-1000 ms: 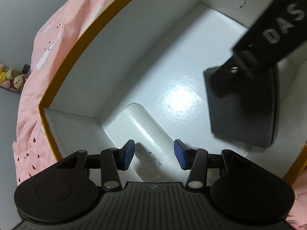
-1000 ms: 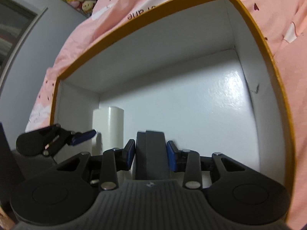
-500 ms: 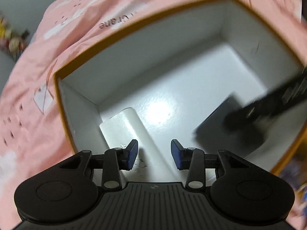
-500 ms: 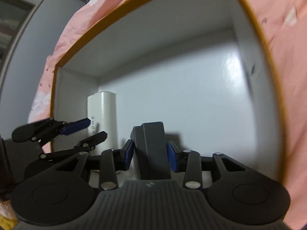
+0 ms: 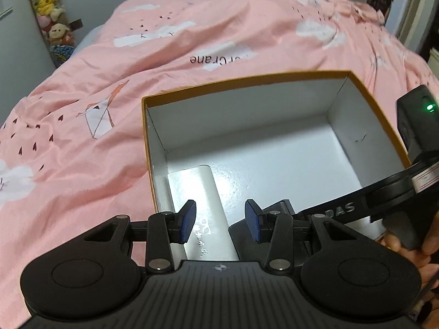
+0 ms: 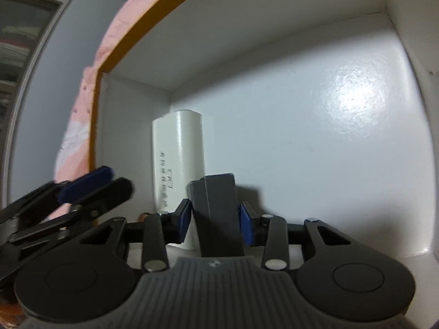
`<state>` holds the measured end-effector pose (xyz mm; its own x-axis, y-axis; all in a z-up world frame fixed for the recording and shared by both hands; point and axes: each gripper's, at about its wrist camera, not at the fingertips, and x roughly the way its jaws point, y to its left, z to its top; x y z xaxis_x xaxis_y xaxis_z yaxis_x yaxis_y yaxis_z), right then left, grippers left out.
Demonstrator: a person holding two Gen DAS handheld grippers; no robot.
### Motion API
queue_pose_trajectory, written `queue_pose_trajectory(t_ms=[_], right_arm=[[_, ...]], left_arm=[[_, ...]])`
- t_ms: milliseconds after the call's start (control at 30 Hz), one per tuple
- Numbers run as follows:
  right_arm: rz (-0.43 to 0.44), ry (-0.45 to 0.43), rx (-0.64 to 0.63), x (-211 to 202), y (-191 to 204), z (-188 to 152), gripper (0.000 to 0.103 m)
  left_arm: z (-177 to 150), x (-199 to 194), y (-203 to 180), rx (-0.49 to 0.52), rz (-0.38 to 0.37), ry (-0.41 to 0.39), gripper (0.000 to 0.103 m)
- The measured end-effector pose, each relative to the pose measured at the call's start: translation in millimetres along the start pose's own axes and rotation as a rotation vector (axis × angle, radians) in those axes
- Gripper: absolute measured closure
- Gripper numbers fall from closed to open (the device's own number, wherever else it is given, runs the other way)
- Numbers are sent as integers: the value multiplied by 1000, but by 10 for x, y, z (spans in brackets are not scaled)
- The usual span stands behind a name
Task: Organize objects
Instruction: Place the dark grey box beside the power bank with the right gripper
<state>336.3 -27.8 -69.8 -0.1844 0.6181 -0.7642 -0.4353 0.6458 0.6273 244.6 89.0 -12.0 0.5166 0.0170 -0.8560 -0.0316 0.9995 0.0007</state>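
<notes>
An open cardboard box with an orange rim and white inside sits on the pink bedspread. A white rectangular case lies on the box floor by its left wall; it also shows in the right wrist view. My left gripper is open and empty, above the case at the box's near edge. My right gripper is shut on a dark grey flat box and holds it low inside the cardboard box, right of the white case. The grey box is partly seen in the left wrist view.
The pink bedspread surrounds the box. Plush toys hang at the far left by the wall. The right half of the box floor is bare white card.
My left gripper has pulled back and up out of the box, still open. My right gripper has gone deeper and lower into the box with the grey box, nearer the white case.
</notes>
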Motion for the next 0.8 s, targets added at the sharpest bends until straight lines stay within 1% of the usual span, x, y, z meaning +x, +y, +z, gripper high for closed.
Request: queue_pose_trajectory(t_ms=[33, 67, 100, 200, 233, 333, 400, 433, 533, 733, 800], right_arm=[[-46, -3, -22, 7, 36, 2, 56], [-88, -10, -49, 10, 72, -4, 56], [-108, -10, -68, 19, 94, -10, 56], [-138, 10, -78, 64, 129, -29, 56], [-148, 10, -86, 6, 24, -45, 56], [-166, 4, -106, 7, 29, -65, 49], [-159, 10, -101, 22, 18, -63, 54], [-152, 15, -100, 36, 16, -63, 62], [-138, 18, -114, 42, 28, -94, 69], [-130, 3, -148, 81, 80, -135, 71], [-125, -5, -147, 53, 74, -148, 73]], left_arm=[[-17, -34, -4, -10, -5, -7, 54], [-46, -82, -10, -17, -13, -15, 54], [-64, -116, -15, -29, -19, -23, 54], [-118, -205, -11, -67, -31, -48, 54], [-137, -245, -12, -75, -36, -58, 54], [-195, -337, 0, -104, -40, -79, 54], [-241, -380, 21, -126, -32, -82, 54], [-271, -399, 32, -135, -30, -82, 54], [-366, -439, 54, -152, -32, -74, 54], [-563, -470, 92, -192, -65, -48, 54], [-625, -497, 96, -206, -61, -59, 54]])
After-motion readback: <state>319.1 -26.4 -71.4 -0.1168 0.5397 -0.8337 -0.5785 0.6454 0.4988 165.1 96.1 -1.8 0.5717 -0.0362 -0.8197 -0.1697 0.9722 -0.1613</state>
